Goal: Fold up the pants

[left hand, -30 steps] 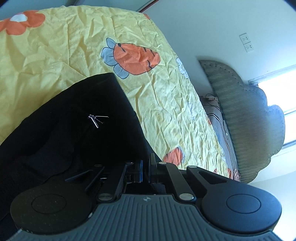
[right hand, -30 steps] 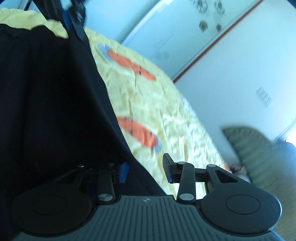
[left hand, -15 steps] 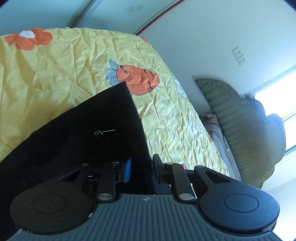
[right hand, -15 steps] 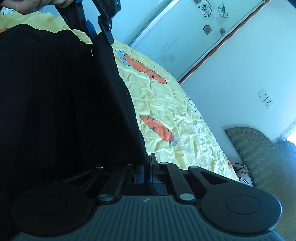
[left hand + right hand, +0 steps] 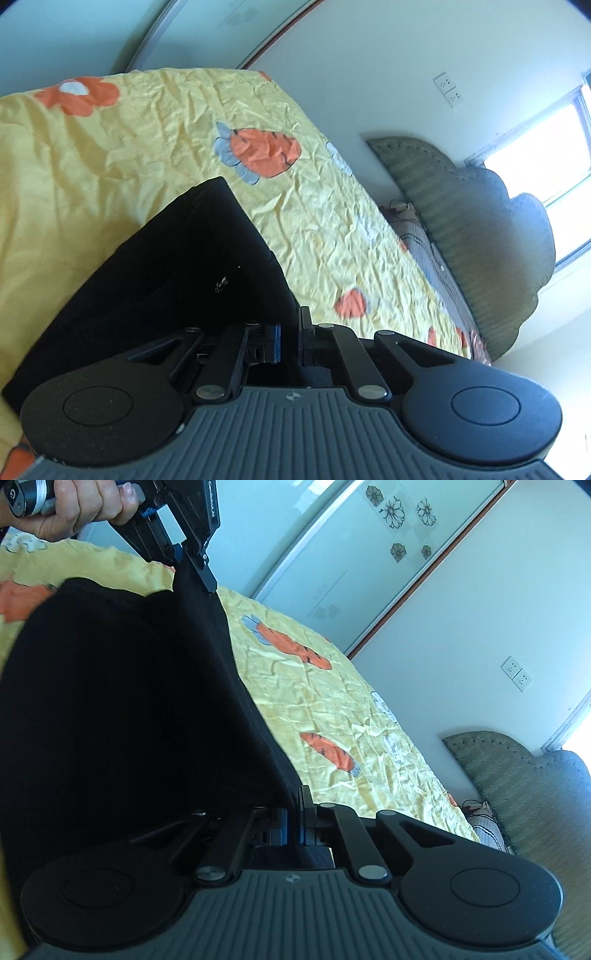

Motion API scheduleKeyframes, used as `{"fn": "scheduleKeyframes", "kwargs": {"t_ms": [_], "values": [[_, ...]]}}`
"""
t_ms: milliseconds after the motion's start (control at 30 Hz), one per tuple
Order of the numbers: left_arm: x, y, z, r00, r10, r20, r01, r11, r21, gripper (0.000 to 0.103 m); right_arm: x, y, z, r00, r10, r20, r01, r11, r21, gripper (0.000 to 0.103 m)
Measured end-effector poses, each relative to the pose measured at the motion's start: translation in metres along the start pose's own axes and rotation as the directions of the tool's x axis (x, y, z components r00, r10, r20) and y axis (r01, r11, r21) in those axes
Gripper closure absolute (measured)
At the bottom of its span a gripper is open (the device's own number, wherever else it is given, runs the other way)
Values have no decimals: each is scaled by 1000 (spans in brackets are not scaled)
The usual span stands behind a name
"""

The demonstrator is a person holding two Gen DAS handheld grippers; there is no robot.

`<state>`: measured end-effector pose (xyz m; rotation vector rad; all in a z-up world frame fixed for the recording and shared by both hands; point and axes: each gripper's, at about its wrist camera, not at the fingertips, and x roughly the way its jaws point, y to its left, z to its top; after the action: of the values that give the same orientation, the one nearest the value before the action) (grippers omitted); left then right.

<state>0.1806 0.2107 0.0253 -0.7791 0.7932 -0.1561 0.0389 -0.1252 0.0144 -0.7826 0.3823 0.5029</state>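
Black pants (image 5: 177, 273) hang from both grippers above a yellow bedspread. My left gripper (image 5: 290, 332) is shut on the pants' edge, with cloth pinched between its jaws. My right gripper (image 5: 293, 812) is shut on another part of the same edge. In the right wrist view the pants (image 5: 110, 709) stretch as a dark sheet up to the left gripper (image 5: 192, 565), held by a hand at the top left. A small metal zipper pull (image 5: 221, 286) shows on the cloth.
The yellow bedspread (image 5: 140, 133) with orange carrot prints (image 5: 266, 151) fills the space below. A green padded headboard (image 5: 461, 229) stands at the right. A white wall with sockets (image 5: 448, 90) and a wardrobe door (image 5: 354, 565) lie beyond.
My right gripper has closed on the pants' edge; it was open a second ago. Both grippers have lifted, so the cloth hangs tauter and more bedspread shows.
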Motion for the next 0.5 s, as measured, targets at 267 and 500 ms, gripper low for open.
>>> {"fn": "scheduleKeyframes", "kwargs": {"t_ms": [267, 500], "values": [[-26, 23, -25, 1000, -1, -30, 1, 1000, -9, 97, -22, 30, -2, 999, 28, -28, -27, 999, 23, 98], [-43, 29, -46, 999, 47, -23, -45, 997, 67, 97, -37, 49, -3, 998, 41, -41, -38, 998, 55, 98]]}}
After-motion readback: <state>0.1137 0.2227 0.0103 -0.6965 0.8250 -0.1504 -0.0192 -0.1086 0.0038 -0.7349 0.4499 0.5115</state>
